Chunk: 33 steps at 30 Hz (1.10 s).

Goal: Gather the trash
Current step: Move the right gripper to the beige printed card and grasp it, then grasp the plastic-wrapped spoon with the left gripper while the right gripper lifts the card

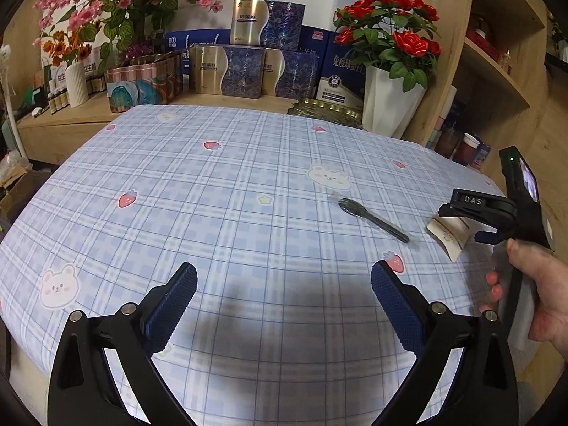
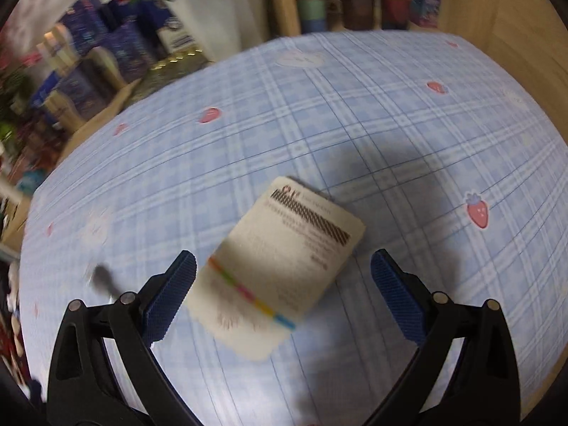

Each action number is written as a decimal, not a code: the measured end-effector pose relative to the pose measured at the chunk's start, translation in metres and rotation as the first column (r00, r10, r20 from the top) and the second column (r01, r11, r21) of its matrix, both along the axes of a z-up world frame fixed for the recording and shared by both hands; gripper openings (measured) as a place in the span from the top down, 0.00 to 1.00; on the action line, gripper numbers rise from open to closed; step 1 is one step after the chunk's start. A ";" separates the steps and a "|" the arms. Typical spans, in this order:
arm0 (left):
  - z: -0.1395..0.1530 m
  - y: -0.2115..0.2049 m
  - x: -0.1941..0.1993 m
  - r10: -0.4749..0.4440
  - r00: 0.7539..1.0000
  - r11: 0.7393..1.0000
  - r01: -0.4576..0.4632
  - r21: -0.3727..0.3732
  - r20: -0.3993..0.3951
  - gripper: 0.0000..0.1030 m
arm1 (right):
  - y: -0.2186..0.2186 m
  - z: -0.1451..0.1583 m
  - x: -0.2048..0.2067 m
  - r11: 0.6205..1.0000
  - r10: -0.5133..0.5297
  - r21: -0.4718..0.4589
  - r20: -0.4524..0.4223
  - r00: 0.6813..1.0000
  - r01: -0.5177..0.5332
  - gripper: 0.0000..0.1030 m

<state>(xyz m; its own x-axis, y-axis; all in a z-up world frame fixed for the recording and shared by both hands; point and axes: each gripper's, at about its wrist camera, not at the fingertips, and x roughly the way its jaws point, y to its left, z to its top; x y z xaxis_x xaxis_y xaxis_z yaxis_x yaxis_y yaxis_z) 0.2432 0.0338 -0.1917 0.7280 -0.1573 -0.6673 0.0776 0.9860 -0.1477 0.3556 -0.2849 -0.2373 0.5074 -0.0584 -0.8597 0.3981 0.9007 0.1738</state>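
A cream paper packet (image 2: 280,266) with a barcode and a coloured stripe lies flat on the blue checked tablecloth (image 2: 355,124). My right gripper (image 2: 284,291) is open, its blue pads either side of the packet's near half, just above it. In the left wrist view the packet (image 1: 449,236) shows at the table's right edge under the right gripper (image 1: 461,209). A black plastic fork in a clear wrapper (image 1: 372,218) lies left of the packet; it shows blurred in the right wrist view (image 2: 103,278). My left gripper (image 1: 284,301) is open and empty over the table's near part.
Behind the table a wooden ledge (image 1: 71,113) carries gift boxes (image 1: 227,71), a white pot of red roses (image 1: 390,96), a pink flower arrangement (image 1: 106,10) and a white vase (image 1: 76,85). Wooden shelves (image 1: 497,71) stand at the right.
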 end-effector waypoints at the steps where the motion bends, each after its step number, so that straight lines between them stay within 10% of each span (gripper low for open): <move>1: -0.001 0.001 0.002 0.003 1.000 1.000 -0.003 0.001 -0.002 0.07 | 0.000 -0.003 0.005 1.000 -0.012 -0.003 -0.009 1.000 0.012 0.06; 8: -0.004 -0.001 0.013 0.002 1.000 1.000 -0.002 -0.001 -0.019 0.07 | 0.024 -0.013 0.022 0.985 0.058 -0.158 -0.064 0.996 -0.068 0.07; 12: -0.003 -0.009 0.017 -0.012 1.000 1.000 0.012 -0.015 -0.028 0.11 | 0.031 -0.008 0.013 0.969 0.186 -0.160 -0.029 0.982 -0.188 0.27; 19: -0.007 -0.039 0.026 -0.067 0.994 0.996 0.062 -0.061 -0.081 0.21 | 0.027 0.007 -0.024 0.934 0.337 -0.154 0.082 0.938 -0.322 0.33; 33: -0.030 -0.129 0.096 -0.050 0.966 0.999 0.044 -0.029 -0.255 0.48 | -0.024 0.030 -0.087 0.927 0.364 -0.187 0.234 0.902 -0.325 0.33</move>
